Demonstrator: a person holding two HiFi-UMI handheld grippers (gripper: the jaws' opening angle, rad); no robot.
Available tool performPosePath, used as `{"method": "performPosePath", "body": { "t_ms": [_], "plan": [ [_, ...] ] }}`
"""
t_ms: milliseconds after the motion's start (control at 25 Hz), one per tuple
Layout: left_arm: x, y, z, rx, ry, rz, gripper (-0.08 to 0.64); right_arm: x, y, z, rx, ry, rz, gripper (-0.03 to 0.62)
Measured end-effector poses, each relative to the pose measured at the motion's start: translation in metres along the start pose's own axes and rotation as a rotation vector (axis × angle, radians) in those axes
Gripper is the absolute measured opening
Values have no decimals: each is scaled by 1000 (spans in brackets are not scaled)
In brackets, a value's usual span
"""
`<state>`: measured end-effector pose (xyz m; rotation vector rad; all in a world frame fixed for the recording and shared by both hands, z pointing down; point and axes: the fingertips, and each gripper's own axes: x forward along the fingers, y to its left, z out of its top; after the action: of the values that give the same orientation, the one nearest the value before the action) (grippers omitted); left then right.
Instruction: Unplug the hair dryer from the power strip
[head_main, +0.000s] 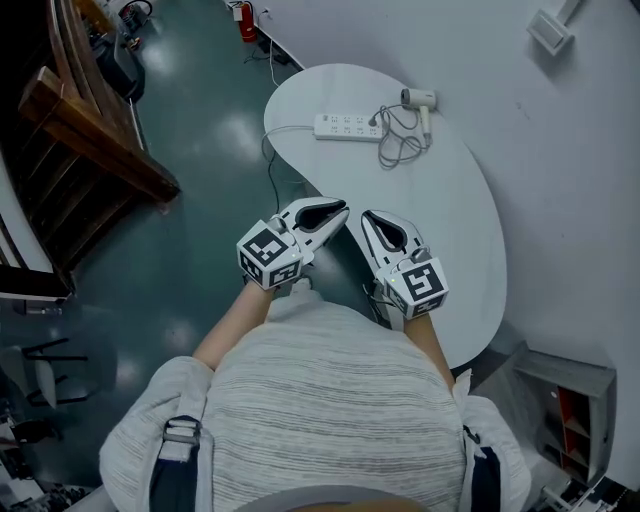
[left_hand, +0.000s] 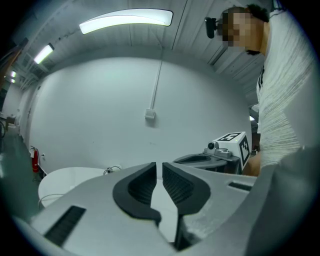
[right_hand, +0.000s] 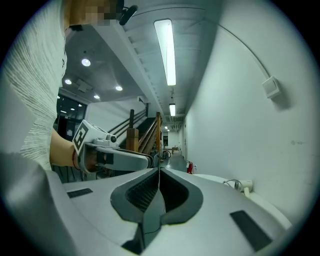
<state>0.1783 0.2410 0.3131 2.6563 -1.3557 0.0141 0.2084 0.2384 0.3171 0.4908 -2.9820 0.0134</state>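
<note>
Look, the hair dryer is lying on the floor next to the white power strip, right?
Not quite. The hair dryer is lying on the white table, not on the floor, next to the white power strip. The head view shows it.

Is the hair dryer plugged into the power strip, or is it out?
Plugged in: the hair dryer lies on the table, and its dark plug sits in the right end of the power strip.

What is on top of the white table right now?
A power strip and a hair dryer, its coiled cord running to the strip's right end. The left gripper and right gripper hide part of the table's near edge.
</note>
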Motion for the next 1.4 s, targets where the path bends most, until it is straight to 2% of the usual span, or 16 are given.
{"method": "performPosePath", "body": {
  "t_ms": [320, 440, 600, 720, 960, 1160, 1400],
  "plan": [
    [24, 35, 9, 72, 12, -4, 41, 19, -33, 7, 21, -38, -48, 28],
    [38, 50, 6, 96, 27, -41, 41, 27, -48, 1, 46, -36, -84, 28],
    [59, 92, 7, 126, 21, -79, 41, 62, -74, -2, 50, -34, -121, 28],
    [77, 137, 3, 157, 50, -127, 41, 103, -101, -5, 60, -27, -153, 28],
    [102, 220, -2, 147, 121, -281, 41, 169, -157, -6, 104, -22, -336, 28],
    [121, 282, -3, 135, 148, -355, 41, 217, -196, -14, 131, 25, -449, 28],
    [146, 318, -12, 153, 189, -432, 41, 246, -222, -35, 210, 86, -555, 28]
  ]
}}
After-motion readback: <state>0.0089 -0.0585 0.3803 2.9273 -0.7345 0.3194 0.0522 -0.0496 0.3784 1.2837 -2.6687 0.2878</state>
